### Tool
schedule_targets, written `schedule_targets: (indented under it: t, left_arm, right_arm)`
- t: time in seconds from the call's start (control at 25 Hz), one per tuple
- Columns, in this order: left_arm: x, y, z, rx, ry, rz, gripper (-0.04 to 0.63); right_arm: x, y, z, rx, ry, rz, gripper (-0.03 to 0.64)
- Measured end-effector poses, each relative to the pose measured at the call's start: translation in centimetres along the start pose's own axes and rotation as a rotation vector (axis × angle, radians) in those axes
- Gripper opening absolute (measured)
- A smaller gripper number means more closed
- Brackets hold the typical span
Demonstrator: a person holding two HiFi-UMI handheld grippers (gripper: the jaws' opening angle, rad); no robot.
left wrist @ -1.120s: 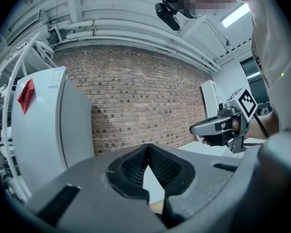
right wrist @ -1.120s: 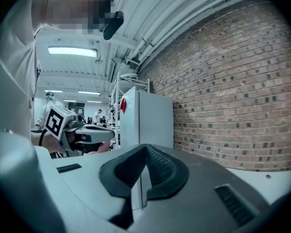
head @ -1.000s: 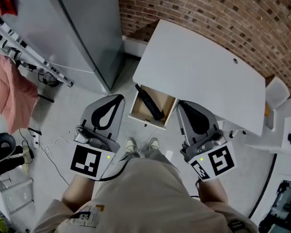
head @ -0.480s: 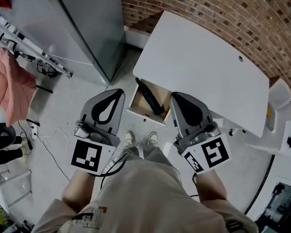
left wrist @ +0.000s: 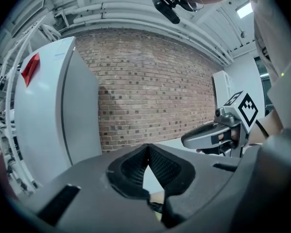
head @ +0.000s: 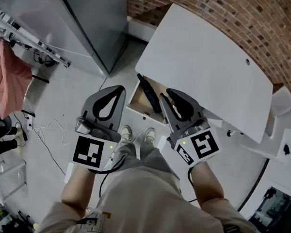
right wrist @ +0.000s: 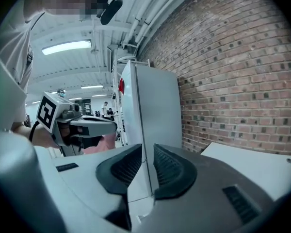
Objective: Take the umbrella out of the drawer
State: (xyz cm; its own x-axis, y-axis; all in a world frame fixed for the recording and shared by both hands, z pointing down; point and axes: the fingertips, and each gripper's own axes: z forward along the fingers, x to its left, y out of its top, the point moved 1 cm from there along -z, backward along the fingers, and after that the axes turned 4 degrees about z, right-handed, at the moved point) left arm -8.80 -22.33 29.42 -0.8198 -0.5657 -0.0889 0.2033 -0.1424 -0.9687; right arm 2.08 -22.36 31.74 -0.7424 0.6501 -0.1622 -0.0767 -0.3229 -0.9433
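A black folded umbrella (head: 147, 93) lies slantwise in the open wooden drawer (head: 139, 113) under the white desk (head: 208, 67). My left gripper (head: 121, 88) hovers just left of the drawer, its tips pressed together and empty; its own view shows the shut tips (left wrist: 146, 148) too. My right gripper (head: 166, 95) hangs over the drawer's right side, close beside the umbrella without touching it. Its jaws are opening, and a narrow gap with nothing in it shows between the pads (right wrist: 146, 152). Each gripper also appears in the other's view: right gripper (left wrist: 218, 135), left gripper (right wrist: 87, 129).
A tall grey cabinet (head: 87, 18) stands left of the desk, against the brick wall (head: 223, 8). A rack with pink cloth (head: 7, 76) and loose cables (head: 48, 130) are on the floor at left. The person's shoes (head: 136, 132) stand right before the drawer.
Both grippers have come down and closer to the drawer. The right gripper moved left over the drawer's edge, and its jaws, shut before, now stand apart.
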Motion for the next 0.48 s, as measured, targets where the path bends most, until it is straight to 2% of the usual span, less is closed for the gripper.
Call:
schedule_targets:
  t: [0.28,0.48]
  left_arm:
    - [1.5,-5.5,2.9,0.071,0.002,-0.015,0.008]
    - [2.1,-8.4,4.5,0.058,-0.007,-0.075,0.008]
  right_arm:
    - [-2.1,-5.1,4.6,0.066,0.006,0.037,0.095]
    - [-2.5,-9.8,7.5,0.127,0.028,0.028,0.097]
